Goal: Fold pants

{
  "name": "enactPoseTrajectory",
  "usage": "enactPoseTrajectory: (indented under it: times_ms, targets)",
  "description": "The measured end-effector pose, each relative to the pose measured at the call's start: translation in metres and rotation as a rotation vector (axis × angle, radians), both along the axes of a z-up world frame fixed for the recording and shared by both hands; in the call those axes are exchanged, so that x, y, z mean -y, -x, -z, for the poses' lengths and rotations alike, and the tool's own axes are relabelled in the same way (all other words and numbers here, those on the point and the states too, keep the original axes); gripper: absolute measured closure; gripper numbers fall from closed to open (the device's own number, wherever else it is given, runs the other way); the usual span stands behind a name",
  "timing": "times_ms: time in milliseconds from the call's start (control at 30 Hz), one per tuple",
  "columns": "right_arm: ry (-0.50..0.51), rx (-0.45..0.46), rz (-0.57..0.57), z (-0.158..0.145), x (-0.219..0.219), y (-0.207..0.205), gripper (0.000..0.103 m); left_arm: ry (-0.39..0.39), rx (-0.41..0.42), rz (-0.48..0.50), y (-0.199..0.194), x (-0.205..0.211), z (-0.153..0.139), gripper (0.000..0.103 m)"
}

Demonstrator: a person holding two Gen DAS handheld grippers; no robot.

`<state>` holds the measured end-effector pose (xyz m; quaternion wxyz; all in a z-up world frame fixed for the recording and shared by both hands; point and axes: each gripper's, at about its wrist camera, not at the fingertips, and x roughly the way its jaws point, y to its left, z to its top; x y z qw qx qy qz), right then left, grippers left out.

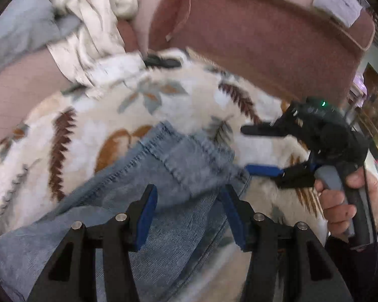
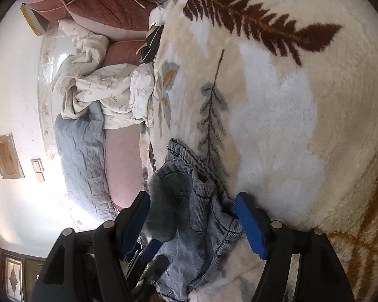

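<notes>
Fingers (image 1: 146, 221) of the left gripper (image 1: 189, 220) stood about half open over the pants (image 1: 179, 176), and as far as its own blurred view showed they gripped nothing: denim ran unbroken across the gap, with no pinch or gathered ridge at either blue pad. The right gripper (image 1: 244, 149), held in a hand (image 1: 340, 201), was spread wider. Seen from the left wrist, bare blanket (image 1: 88, 125) showed between its fingers, and only the lower blue one reached the pants' edge, so it held nothing either. From its own camera the ribbed waistband lay bunched between the pads, close to both, though I could not tell whether either pad touched it. The pants lay on the leaf-patterned blanket near its middle, with one stitched, hemmed flap doubled back over the rest and the waist end crumpled towards the right gripper. That layout suggested why the tools sat where they did: the right waited at the waistband, probably to pin or re-grasp that end, while the left hung over the doubled part, likely placed to smooth or carry the next fold. The fold looked partly made, with the edges not yet squared. The fleece was soft and grippy, so the denim would probably drag rather than slide, and a shallow pinch might catch pile along with cloth.
</notes>
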<state>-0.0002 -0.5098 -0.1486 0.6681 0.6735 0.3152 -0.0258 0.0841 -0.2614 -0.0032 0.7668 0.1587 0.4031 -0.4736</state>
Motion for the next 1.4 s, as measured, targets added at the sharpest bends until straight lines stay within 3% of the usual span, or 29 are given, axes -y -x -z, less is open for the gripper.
enactPoseTrajectory:
  times_ms: [67, 133, 233, 567, 667, 733, 833, 967, 1033, 1133, 1200, 1233, 1267, 1400]
  targets:
    - [0.007, -0.007, -0.006, 0.000, -0.001, -0.001, 0.030, 0.017, 0.012, 0.027, 0.011, 0.002, -0.005, 0.049]
    - [0.018, -0.011, -0.011, 0.000, -0.002, -0.002, 0.030, -0.026, 0.044, 0.077, 0.026, 0.011, -0.004, 0.049]
    - [0.015, -0.007, -0.012, 0.000, -0.001, -0.001, 0.030, -0.179, 0.170, 0.106, 0.039, 0.027, 0.014, 0.049]
    - [0.021, -0.012, -0.017, 0.000, -0.003, 0.000, 0.030, -0.312, 0.270, 0.083, -0.005, 0.055, 0.032, 0.049]
    - [0.027, -0.011, -0.018, 0.000, -0.004, -0.001, 0.029, -0.310, 0.312, 0.028, -0.029, 0.066, 0.027, 0.049]
    - [0.029, -0.006, -0.015, 0.000, -0.003, -0.001, 0.029, -0.300, 0.338, -0.104, -0.056, 0.070, 0.017, 0.049]
    - [0.024, 0.021, 0.001, -0.002, 0.000, 0.000, 0.029, -0.213, 0.232, -0.250, -0.081, 0.055, 0.003, 0.049]
    - [0.081, 0.034, -0.011, -0.009, 0.004, -0.006, 0.028, -0.192, 0.212, -0.110, -0.044, 0.040, 0.000, 0.049]
    - [0.115, 0.027, -0.031, -0.010, 0.005, -0.011, 0.028, -0.191, 0.162, -0.033, -0.020, 0.031, 0.006, 0.049]
    - [0.141, 0.022, -0.060, -0.011, 0.006, -0.023, 0.030, -0.190, 0.084, 0.018, 0.002, 0.025, 0.017, 0.049]
    - [0.175, 0.010, -0.085, -0.011, 0.006, -0.035, 0.032, -0.205, 0.076, 0.015, 0.012, 0.025, 0.022, 0.049]
    - [0.190, -0.008, -0.108, -0.009, 0.006, -0.043, 0.041, -0.199, 0.061, 0.006, 0.014, 0.024, 0.025, 0.049]
    - [0.182, -0.016, -0.124, -0.006, 0.005, -0.048, 0.057, -0.191, 0.044, -0.006, 0.013, 0.022, 0.026, 0.049]
    - [0.272, -0.100, -0.184, -0.009, -0.007, -0.054, 0.079, -0.189, -0.015, -0.040, 0.010, 0.019, 0.035, 0.049]
